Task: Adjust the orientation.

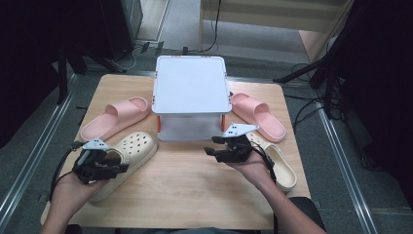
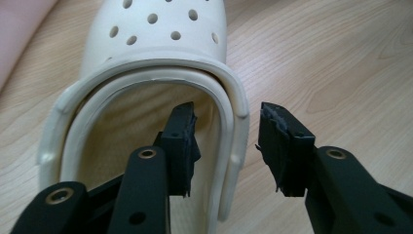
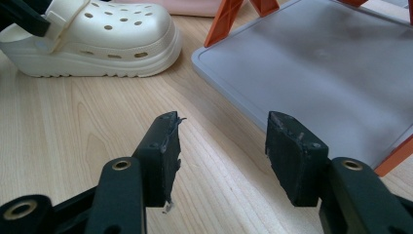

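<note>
Nearest, at the front edge of the light wooden bench, two forearms entering from below, each hand holding a black two-jaw claw. Left claw open over the heel end of the cream perforated foam clog; in the left gripper view, left claw with one jaw inside the shoe opening and the other outside, straddling the side wall and the folded heel strap of the cream perforated foam clog, not yet closed on it. Right claw also open, holding nothing, hovering just in front of the low stand; in the right gripper view, right claw with jaws spread above bare wood, pointing toward the grey lower shelf with its orange legs. Beside the right hand, a second cream foam clog, partly hidden. Farther back, centred on the bench, a white two-tier plastic stand. Flanking it, a pink slide sandal on the left and another pink slide sandal on the right.
</note>
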`<state>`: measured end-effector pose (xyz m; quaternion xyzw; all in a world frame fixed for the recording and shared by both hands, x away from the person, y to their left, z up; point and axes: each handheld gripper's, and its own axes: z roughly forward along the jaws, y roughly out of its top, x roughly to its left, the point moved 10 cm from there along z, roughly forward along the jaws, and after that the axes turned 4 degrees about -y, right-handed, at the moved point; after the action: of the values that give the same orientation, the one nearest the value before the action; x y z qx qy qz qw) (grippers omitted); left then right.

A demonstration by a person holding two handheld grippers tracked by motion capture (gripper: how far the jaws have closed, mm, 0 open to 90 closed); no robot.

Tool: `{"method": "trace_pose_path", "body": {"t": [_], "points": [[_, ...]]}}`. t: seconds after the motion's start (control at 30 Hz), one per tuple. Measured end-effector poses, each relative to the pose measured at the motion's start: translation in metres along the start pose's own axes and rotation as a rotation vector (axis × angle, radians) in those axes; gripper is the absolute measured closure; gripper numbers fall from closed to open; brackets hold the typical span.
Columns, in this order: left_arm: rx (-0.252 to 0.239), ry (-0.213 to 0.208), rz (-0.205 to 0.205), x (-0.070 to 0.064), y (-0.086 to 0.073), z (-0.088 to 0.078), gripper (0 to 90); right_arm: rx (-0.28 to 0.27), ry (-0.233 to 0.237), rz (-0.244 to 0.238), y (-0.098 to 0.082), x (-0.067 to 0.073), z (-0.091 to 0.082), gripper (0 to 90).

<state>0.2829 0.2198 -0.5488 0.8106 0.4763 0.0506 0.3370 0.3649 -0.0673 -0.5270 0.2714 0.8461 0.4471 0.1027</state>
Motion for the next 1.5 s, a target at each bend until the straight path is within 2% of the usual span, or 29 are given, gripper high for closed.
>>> {"method": "trace_pose_path", "body": {"t": [0.03, 0.07, 0.2, 0.37, 0.5, 0.67, 0.77, 0.8, 0.93, 1.03, 1.1, 1.5], "points": [[0.000, 0.000, 0.000, 0.000, 0.000, 0.000, 60.0, 0.001, 0.000, 0.001, 0.000, 0.000, 0.000, 47.3], [0.011, 0.014, 0.007, 0.002, 0.001, 0.007, 64.0, 0.000, 0.002, -0.001, 0.000, 0.001, 0.000, 47.3], [0.020, -0.030, 0.011, 0.000, 0.005, 0.016, 74.8, 0.007, 0.003, -0.009, -0.001, 0.002, 0.002, 47.3], [0.012, -0.039, -0.002, 0.003, 0.006, 0.013, 77.1, 0.007, 0.006, -0.006, -0.001, 0.002, 0.000, 48.7], [0.014, -0.018, -0.005, 0.005, 0.011, 0.008, 77.6, 0.021, 0.002, 0.010, -0.003, 0.000, -0.002, 49.7], [-0.023, -0.055, -0.005, 0.000, 0.020, 0.002, 77.7, 0.015, -0.007, 0.012, -0.006, -0.001, -0.006, 49.8], [-0.051, -0.070, 0.030, -0.010, 0.033, -0.001, 77.8, 0.017, -0.019, 0.011, -0.009, -0.001, -0.009, 49.8], [-0.051, -0.070, 0.030, -0.010, 0.033, -0.001, 77.8, 0.017, -0.019, 0.011, -0.009, -0.001, -0.009, 49.8], [-0.051, -0.108, 0.065, -0.024, 0.042, 0.002, 77.7, 0.012, -0.028, 0.007, -0.010, -0.001, -0.013, 49.8], [-0.043, -0.129, 0.096, -0.035, 0.047, 0.007, 77.6, 0.012, -0.035, 0.016, -0.012, -0.001, -0.016, 49.8], [-0.042, -0.138, 0.131, -0.046, 0.054, 0.011, 77.7, 0.006, -0.042, 0.012, -0.013, -0.001, -0.019, 49.9], [-0.006, -0.203, 0.207, -0.078, 0.069, 0.036, 77.5, -0.001, -0.074, 0.011, -0.019, 0.002, -0.029, 50.0]]}}
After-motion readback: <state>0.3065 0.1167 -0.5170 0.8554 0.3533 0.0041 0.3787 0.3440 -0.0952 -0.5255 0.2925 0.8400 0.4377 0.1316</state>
